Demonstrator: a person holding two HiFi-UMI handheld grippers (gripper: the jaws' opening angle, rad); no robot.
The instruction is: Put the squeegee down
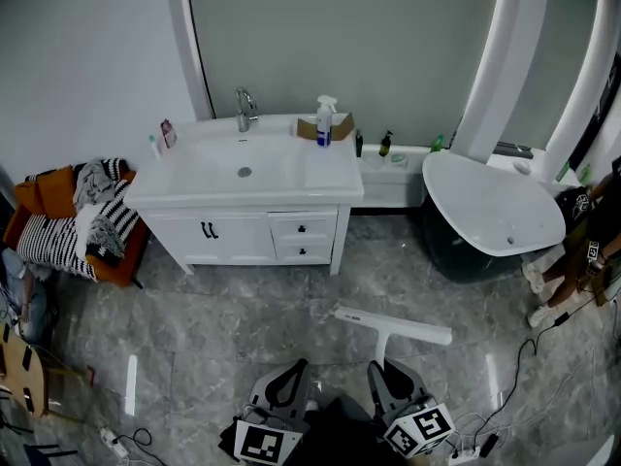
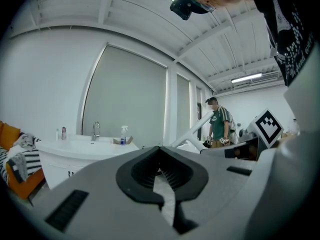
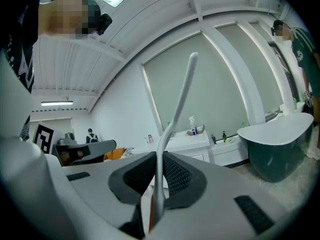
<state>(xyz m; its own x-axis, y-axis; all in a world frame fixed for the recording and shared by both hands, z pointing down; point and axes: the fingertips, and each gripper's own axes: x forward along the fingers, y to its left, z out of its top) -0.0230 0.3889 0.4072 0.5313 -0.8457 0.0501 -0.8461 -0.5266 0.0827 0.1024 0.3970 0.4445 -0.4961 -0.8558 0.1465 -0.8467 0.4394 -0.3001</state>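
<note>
**Head view**
- Left claw (image 1: pixel 291 381): low in the picture, tips together, nothing in it.
- Right claw (image 1: pixel 388 377): just to the right of the left claw, clamped on the squeegee's handle.
- Squeegee (image 1: pixel 393 325): white and T-shaped. The handle runs out from the right claw's tips and the blade lies crosswise just beyond them, over the grey floor (image 1: pixel 243 309), not yet set down.
- Sink (image 1: pixel 243 168): white cabinet well ahead of both claws, somewhat left of the left claw.
- Bottle (image 1: pixel 324 122): on the sink's back edge, well ahead of the claws.
- Tub (image 1: pixel 490 202): ahead and to the right of the right claw, well apart from it.
- Chair (image 1: pixel 58 226): orange, heaped with striped cloth, far to the left of the left claw.
- Person (image 1: pixel 582 250): at the right edge, past the tub.

**Left gripper view**
- Left claw (image 2: pixel 160 151): pads meet at the tips, empty.
- Squeegee (image 2: pixel 192 131): right of the tips, a white bar slanting up and away.
- Right claw: at the right, its marker cube facing this way.
- Sink (image 2: pixel 85 146): ahead and left of the tips, with the bottle (image 2: pixel 123 135) on it.
- Person (image 2: pixel 217 126): standing ahead, past the squeegee.

**Right gripper view**
- Right claw (image 3: pixel 159 156): pads pressed on the handle from both sides.
- Squeegee (image 3: pixel 176 109): the handle rises from between the pads and curves up beyond the tips.
- Left claw: off to the left.
- Sink (image 3: pixel 187 141): ahead, just right of the handle, with the bottle (image 3: pixel 192 125) on it.
- Tub (image 3: pixel 275 139): ahead and to the right.
</note>
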